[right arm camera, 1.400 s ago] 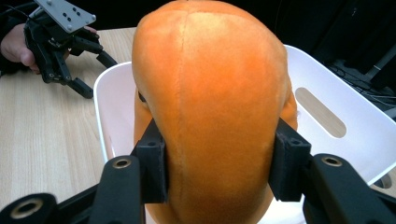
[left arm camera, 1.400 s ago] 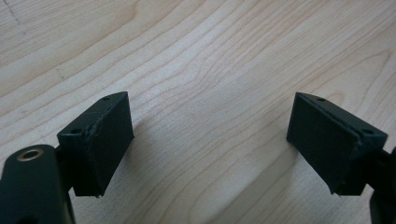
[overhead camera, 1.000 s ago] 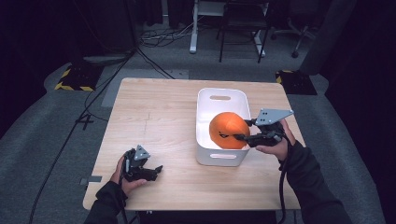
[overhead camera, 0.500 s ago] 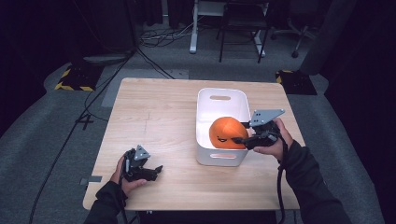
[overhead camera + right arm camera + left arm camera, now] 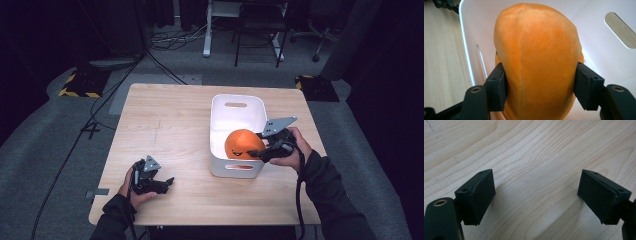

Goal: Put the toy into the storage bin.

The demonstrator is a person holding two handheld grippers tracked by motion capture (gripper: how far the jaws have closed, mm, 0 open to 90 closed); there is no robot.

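In white bin (image 5: 220, 112): right claw (image 5: 256, 152) around orange plush (image 5: 239, 142)

Nothing to read here: no lettering, label, brand or number on the orange plush (image 5: 240, 145) between my fingers, on the white bin (image 5: 235, 102) around it, or on the bench (image 5: 165, 125) beneath.

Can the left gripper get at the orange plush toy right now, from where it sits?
Probably not directly. The left gripper rests open on the table, apart from the white bin, whose wall stands between. The orange plush toy is inside, clamped by the right gripper.
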